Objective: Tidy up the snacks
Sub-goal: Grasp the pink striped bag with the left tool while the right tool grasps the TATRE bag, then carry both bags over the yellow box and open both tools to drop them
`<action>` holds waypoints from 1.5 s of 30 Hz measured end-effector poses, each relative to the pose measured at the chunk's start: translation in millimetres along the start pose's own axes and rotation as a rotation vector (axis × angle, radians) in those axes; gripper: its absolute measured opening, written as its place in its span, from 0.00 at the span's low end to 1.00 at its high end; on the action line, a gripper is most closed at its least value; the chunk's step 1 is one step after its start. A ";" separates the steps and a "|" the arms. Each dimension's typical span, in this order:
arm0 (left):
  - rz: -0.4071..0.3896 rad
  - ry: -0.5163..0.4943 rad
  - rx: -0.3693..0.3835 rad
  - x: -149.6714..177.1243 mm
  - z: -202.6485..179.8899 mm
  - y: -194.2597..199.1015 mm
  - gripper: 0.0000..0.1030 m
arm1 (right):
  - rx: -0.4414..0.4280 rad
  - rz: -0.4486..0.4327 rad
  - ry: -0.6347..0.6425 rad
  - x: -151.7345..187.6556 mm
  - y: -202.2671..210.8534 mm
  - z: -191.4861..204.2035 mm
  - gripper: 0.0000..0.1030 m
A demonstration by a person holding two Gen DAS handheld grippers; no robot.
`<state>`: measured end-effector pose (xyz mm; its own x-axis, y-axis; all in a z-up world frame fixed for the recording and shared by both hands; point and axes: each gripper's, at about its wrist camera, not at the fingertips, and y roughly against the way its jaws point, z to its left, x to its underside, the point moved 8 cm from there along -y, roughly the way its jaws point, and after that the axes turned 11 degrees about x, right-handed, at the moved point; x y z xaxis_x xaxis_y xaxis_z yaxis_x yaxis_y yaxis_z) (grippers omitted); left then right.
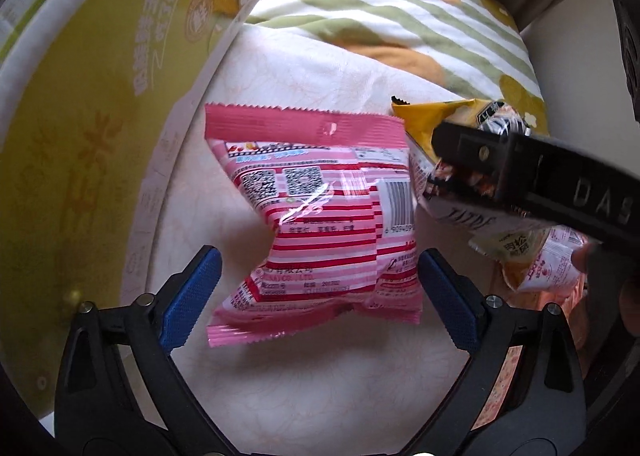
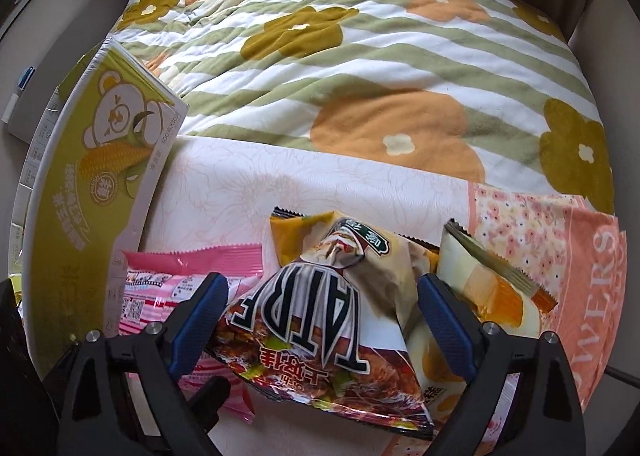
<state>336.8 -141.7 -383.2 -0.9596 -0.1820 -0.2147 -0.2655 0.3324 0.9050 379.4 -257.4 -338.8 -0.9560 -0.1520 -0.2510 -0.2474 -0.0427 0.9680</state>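
Bed surface: pale floral-print sheet (image 1: 304, 67) in the foreground, green-striped quilt with orange and mustard flowers (image 2: 360, 55) behind, yellow-green corn-printed cardboard box (image 1: 80, 135) standing along the left edge. Left gripper (image 1: 318, 292), pointing steeply down: jaws spread wide, blue pads on either side of the pink-and-white striped plastic snack packet (image 1: 320, 215), not pressing on it, nothing held. Packet directly under and ahead of this gripper, lying flat on the sheet, long axis running away from the gripper, serrated pink seal at the far end, near seal between the pads; flanks within the jaw gap, so closure would fall across the short axis. Right gripper (image 2: 322, 312), likewise tilted down: jaws apart, straddling the brown-and-red crinkled foil snack bag printed with bold black letters (image 2: 312, 320); pads clear of the bag as far as visible, nothing clamped. Bag lying on top of the pile, narrow gathered end pointing away from the gripper, broad end nearest. Judged nearer arm per item: left for the pink packet, right for the foil bag. Outward: mustard-yellow packet (image 2: 292, 236) beneath and beyond the foil bag, cream packet with orange print (image 2: 480, 280) just beside the right pad, pink floral cloth (image 2: 560, 248) at the far right.
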 end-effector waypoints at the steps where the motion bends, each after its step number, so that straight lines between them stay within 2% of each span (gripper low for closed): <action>1: -0.003 -0.012 -0.007 -0.6 -1.7 -0.1 0.95 | 0.003 0.001 0.000 0.8 0.6 -0.1 0.88; 5: -0.019 -0.069 -0.041 -5.2 -8.3 -2.0 0.95 | 0.006 0.007 -0.004 4.9 2.1 -3.6 0.83; 10: -0.015 -0.065 -0.035 -7.9 -5.3 -5.5 0.94 | 0.003 0.016 -0.013 9.5 1.9 -4.9 0.79; 13: -0.012 -0.082 -0.038 -6.1 -4.3 -5.9 0.86 | 0.002 0.017 -0.014 12.4 3.3 -4.0 0.76; 14: -0.011 -0.087 -0.034 -5.2 -4.4 -6.3 0.80 | 0.003 0.016 -0.012 13.7 3.7 -4.0 0.72; 15: -0.009 -0.094 -0.027 -4.2 -4.9 -6.5 0.77 | 0.004 0.016 -0.006 16.1 4.7 -4.1 0.66; 18: -0.008 -0.113 -0.020 -1.7 -7.3 -6.0 0.69 | 0.004 0.015 0.017 22.3 6.2 -4.4 0.57; 20: -0.009 -0.124 -0.009 0.4 -9.0 -4.1 0.66 | -0.008 0.009 0.028 25.7 8.5 -2.3 0.52; 24: -0.018 -0.149 -0.016 3.7 -12.7 1.7 0.65 | -0.036 0.003 0.019 32.0 12.1 -1.0 0.50; 28: -0.051 -0.201 -0.040 3.9 -23.2 18.1 0.65 | -0.081 -0.009 -0.015 32.8 20.7 -3.2 0.49; 34: -0.122 -0.229 -0.034 -0.2 -40.8 58.1 0.65 | -0.124 -0.085 -0.034 24.1 58.4 -6.0 0.49; 39: -0.199 -0.255 -0.029 -4.5 -53.4 103.4 0.65 | -0.177 -0.168 -0.050 15.7 102.6 -4.3 0.49; 45: -0.287 -0.241 -0.015 -12.3 -47.4 161.8 0.65 | -0.229 -0.291 -0.041 3.9 159.5 2.2 0.50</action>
<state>310.1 -129.6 -216.7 -0.8410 -0.0420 -0.5394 -0.5275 0.2854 0.8002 335.9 -262.7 -185.3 -0.8577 -0.0612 -0.5104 -0.4722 -0.2986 0.8294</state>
